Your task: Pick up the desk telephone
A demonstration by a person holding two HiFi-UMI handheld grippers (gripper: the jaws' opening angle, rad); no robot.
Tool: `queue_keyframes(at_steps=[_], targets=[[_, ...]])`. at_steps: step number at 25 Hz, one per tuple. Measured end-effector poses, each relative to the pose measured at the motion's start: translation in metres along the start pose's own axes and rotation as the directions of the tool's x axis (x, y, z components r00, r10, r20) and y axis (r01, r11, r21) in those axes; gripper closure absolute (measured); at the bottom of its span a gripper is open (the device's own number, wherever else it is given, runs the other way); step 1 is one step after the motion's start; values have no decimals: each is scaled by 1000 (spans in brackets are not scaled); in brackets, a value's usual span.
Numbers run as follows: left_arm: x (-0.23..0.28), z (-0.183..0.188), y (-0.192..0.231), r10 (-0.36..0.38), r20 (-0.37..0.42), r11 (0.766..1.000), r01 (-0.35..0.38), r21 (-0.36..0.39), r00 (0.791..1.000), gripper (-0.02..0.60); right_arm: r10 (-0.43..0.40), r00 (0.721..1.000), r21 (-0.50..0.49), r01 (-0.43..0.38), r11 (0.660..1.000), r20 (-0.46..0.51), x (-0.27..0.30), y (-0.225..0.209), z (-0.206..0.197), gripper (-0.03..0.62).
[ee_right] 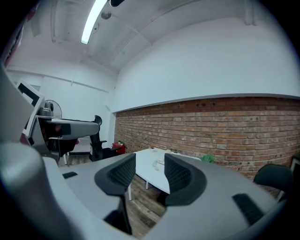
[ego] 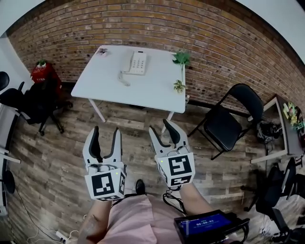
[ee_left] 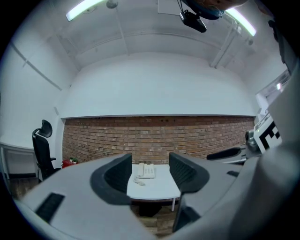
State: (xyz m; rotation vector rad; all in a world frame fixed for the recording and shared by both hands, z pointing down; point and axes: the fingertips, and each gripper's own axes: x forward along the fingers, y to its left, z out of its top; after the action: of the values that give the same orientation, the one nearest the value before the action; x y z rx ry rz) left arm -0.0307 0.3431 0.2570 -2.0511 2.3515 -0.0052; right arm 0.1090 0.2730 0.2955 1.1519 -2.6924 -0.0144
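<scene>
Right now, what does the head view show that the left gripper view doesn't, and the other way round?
Only the head view: the black folding chair and the small green plants at the right edge of the white table. Only the left gripper view: the ceiling light strips and the white upper wall. Both: the white table, the desk telephone lying on it, the brick wall, and the left gripper, jaws apart with nothing gripped.
</scene>
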Motion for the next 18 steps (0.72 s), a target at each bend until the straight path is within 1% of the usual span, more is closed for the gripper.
queue_keyframes(at_steps=[5, 12, 18], targets=[[27, 2, 17, -26, 9, 1000, 26, 7, 1000, 324, -28, 1000, -5, 28, 1000, 9, 26, -2, 11, 401], [51, -20, 23, -47, -46, 999, 47, -3, 998, 325, -45, 999, 17, 46, 999, -24, 50, -10, 1, 401], [73, -39, 26, -63, -85, 998, 64, 3, 994, 325, -42, 997, 40, 44, 998, -59, 75, -16, -15, 402]])
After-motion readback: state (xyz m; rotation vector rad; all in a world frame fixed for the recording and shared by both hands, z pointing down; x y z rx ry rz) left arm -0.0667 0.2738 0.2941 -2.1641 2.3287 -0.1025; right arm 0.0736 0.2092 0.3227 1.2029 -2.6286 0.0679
